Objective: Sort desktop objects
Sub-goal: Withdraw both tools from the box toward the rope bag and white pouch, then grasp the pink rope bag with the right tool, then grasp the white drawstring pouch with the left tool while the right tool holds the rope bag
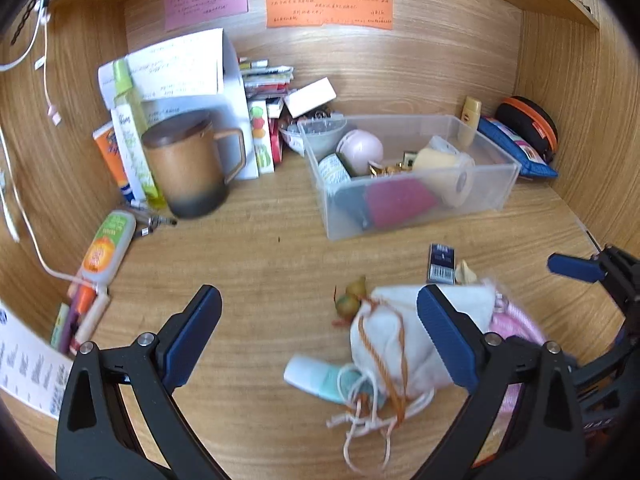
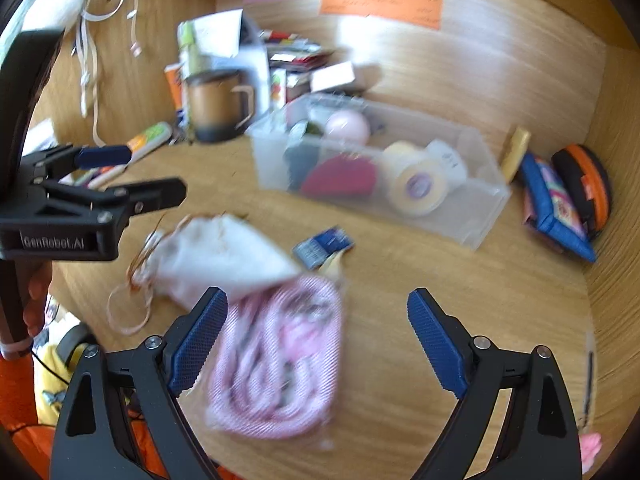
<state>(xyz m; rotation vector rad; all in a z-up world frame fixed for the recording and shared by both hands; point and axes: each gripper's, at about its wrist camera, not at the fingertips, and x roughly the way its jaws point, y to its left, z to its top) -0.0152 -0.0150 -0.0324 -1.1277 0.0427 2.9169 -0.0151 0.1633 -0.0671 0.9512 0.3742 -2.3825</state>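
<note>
A clear plastic bin (image 1: 404, 216) (image 2: 472, 216) stands mid-desk holding a tape roll, a pink ball, a red item and a small bottle. In front of it lie a white drawstring pouch (image 1: 394, 344) (image 2: 216, 256), a pink mesh pouch (image 2: 280, 356) (image 1: 516, 322), a blue card pack (image 1: 441, 263) (image 2: 322, 246) and a teal tube (image 1: 320, 378). My left gripper (image 1: 320, 340) is open above the desk, its right finger over the white pouch. My right gripper (image 2: 318, 344) is open and empty, over the pink pouch.
A brown mug (image 1: 188, 164) stands at the back left by boxes, tubes and pens. An orange-rimmed case (image 1: 528, 128) and a blue packet (image 1: 516, 146) lie at the back right. Wooden walls enclose the desk. Cables hang at the left wall.
</note>
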